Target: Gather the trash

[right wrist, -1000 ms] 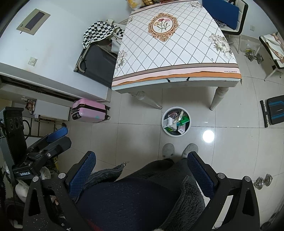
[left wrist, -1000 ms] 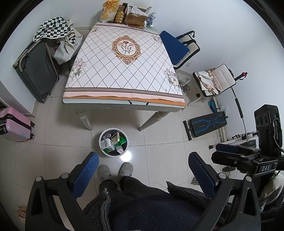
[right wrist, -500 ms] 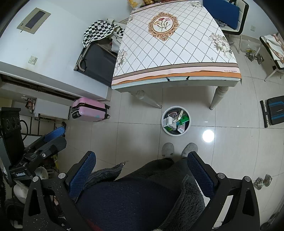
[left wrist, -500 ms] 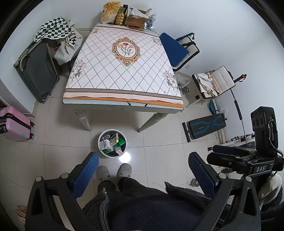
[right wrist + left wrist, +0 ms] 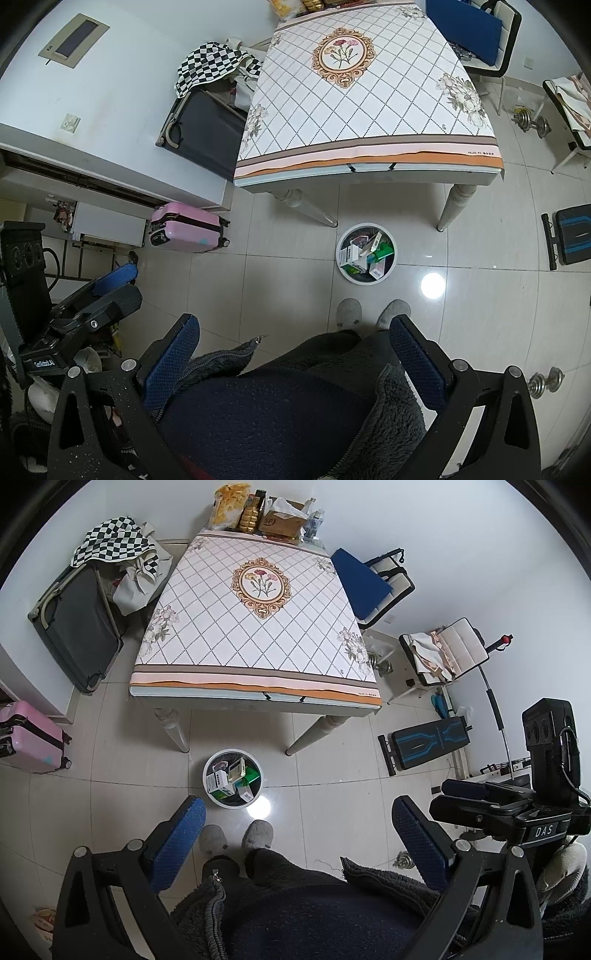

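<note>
Looking down from high up, both grippers hang over the person's dark fleece lap. The left gripper [image 5: 298, 829] has its blue-padded fingers [image 5: 177, 843] spread wide with nothing between them; the right gripper [image 5: 295, 345] is spread just as wide and also empty, its fingers [image 5: 415, 360] framing the person's legs. In the left view the right gripper shows at the right edge; in the right view the left gripper shows at the left edge.

Just beyond the lap, two grey slippers [image 5: 236, 836] stand on the tiled floor [image 5: 332, 801]. Just ahead of them sits the white round bin [image 5: 233, 777], holding several small boxes and cartons, some green, some white. It stands near the front table legs, at the near edge of the table [image 5: 255, 627].

The table's patterned cloth top is bare in the middle. At its far edge, against the wall, stand snack bags and a cardboard box [image 5: 282, 522]. A pink suitcase [image 5: 27, 738] lies on the floor to the left, well apart from the bin.
</note>
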Tool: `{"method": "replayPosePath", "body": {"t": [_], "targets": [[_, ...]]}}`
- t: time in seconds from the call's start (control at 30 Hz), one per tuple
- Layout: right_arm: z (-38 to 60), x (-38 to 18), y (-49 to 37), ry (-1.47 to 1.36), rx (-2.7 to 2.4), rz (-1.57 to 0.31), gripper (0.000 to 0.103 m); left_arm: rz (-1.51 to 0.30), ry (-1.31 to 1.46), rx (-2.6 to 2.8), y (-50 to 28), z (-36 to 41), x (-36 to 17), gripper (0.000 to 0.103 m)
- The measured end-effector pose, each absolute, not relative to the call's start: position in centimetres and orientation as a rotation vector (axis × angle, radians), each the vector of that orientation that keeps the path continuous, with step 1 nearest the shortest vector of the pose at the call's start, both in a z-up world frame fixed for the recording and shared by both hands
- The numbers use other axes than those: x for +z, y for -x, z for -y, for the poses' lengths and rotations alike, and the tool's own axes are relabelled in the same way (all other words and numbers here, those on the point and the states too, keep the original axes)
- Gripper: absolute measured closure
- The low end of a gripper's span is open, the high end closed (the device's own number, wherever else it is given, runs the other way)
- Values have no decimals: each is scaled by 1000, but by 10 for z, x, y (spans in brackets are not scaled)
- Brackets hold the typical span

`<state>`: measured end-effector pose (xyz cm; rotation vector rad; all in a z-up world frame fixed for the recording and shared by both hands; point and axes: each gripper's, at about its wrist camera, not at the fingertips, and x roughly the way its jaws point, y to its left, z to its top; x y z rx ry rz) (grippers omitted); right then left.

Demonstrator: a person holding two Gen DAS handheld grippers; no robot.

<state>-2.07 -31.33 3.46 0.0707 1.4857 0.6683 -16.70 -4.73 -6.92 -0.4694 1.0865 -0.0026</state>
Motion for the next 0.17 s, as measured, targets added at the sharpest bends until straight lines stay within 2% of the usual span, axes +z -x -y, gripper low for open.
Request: {"method": "replayPosePath", "body": {"t": [0.17], "targets": [[313,35,19,-68,675,-1485,0,-1085,470,-4,166,49,-72,0]]}}
